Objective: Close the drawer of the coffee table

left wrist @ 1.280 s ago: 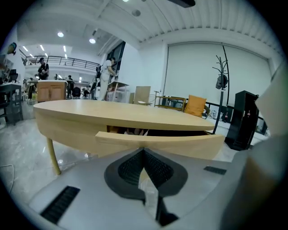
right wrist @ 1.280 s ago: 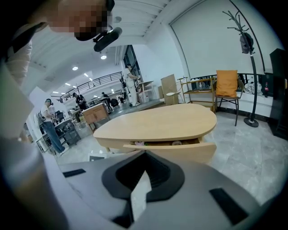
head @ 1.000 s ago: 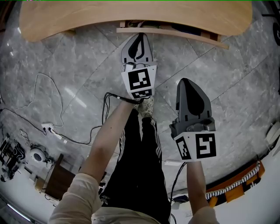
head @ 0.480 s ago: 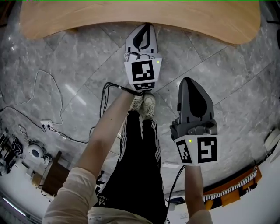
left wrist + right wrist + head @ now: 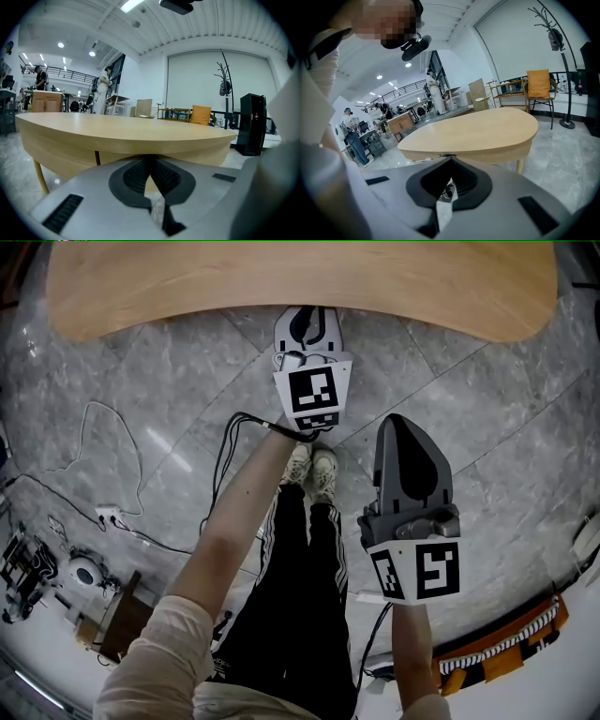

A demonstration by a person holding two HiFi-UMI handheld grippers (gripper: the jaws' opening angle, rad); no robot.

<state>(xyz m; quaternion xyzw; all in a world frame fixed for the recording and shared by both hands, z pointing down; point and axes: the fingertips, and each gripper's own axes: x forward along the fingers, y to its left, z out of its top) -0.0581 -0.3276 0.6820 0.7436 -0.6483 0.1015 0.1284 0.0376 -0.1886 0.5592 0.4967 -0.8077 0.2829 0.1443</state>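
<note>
Left gripper [image 5: 307, 322], jaws pressed together, has its tip right at the table's [image 5: 187, 282] near edge, where the drawer [image 5: 123, 158] front sits flush under the surface. Right gripper [image 5: 399, 430], also closed and empty, hangs well back over the marble floor [image 5: 141, 381].

We see a table [image 5: 281, 282] of pale wood, smooth, with a matt satin top. Around the table, the floor [image 5: 487, 418] is grey veined stone in polished tiles, glossy enough to catch the lights. At the table's edge, the left gripper [image 5: 309, 313] has a matt grey plastic shell and black ribbed pads [image 5: 136, 176]. The right gripper [image 5: 397, 420], farther from the table, looks the same. The trousers [image 5: 291, 596] are black cloth with white stripes.
</note>
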